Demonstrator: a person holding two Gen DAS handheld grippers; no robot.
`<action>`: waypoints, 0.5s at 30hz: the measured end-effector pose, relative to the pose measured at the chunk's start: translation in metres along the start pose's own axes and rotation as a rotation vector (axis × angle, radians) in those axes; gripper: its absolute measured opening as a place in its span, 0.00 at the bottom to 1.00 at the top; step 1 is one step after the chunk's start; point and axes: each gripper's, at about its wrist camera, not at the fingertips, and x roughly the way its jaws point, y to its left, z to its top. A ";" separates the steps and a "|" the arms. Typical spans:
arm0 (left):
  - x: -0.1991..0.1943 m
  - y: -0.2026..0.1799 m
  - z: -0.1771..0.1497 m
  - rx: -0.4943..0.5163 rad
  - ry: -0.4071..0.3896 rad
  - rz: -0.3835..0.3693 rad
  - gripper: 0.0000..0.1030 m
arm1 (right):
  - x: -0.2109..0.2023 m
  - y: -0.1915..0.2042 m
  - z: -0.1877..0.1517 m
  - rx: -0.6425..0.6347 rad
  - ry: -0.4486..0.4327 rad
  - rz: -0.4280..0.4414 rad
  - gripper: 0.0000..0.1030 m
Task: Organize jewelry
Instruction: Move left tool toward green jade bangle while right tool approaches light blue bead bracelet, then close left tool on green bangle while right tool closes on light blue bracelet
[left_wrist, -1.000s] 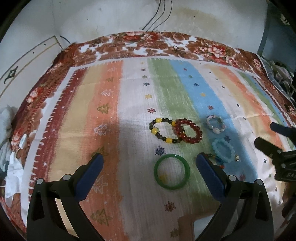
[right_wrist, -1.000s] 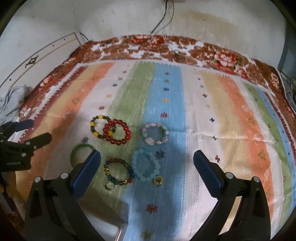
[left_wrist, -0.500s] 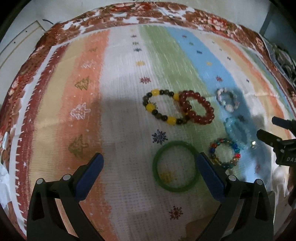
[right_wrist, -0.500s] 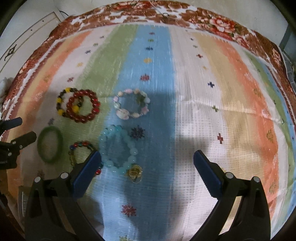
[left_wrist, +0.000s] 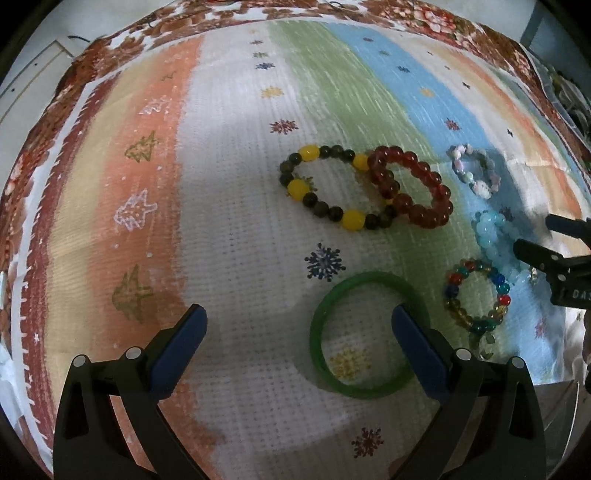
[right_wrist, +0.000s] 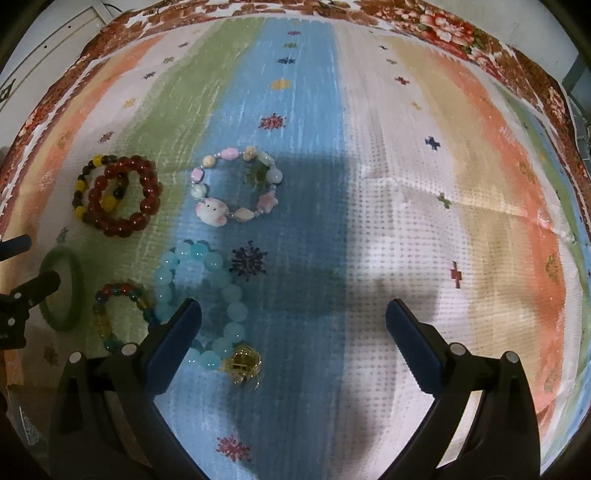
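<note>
Both hand-held grippers, left (left_wrist: 297, 332) and right (right_wrist: 293, 323), were lowered nearer the cloth (right_wrist: 406, 184), jaws apart and empty; all six bracelets (left_wrist: 410, 190) lie ungathered there, so sorting is judged unstarted.

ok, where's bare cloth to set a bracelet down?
Free: the white and orange stripes right of the pastel charm bracelet, and the stripes left of the yellow-and-dark bead bracelet. Crowded: red bead bracelet, green bangle, light-blue bracelet, multicolour bracelet.
</note>
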 end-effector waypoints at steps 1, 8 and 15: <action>0.002 -0.001 0.000 0.004 0.005 0.001 0.95 | 0.002 0.001 0.000 -0.007 0.004 0.003 0.89; 0.010 -0.001 0.002 0.010 0.019 0.000 0.93 | 0.009 0.004 0.003 -0.018 0.010 0.015 0.80; 0.008 -0.002 -0.002 0.032 0.014 -0.014 0.84 | 0.008 0.007 0.004 -0.038 0.002 0.041 0.64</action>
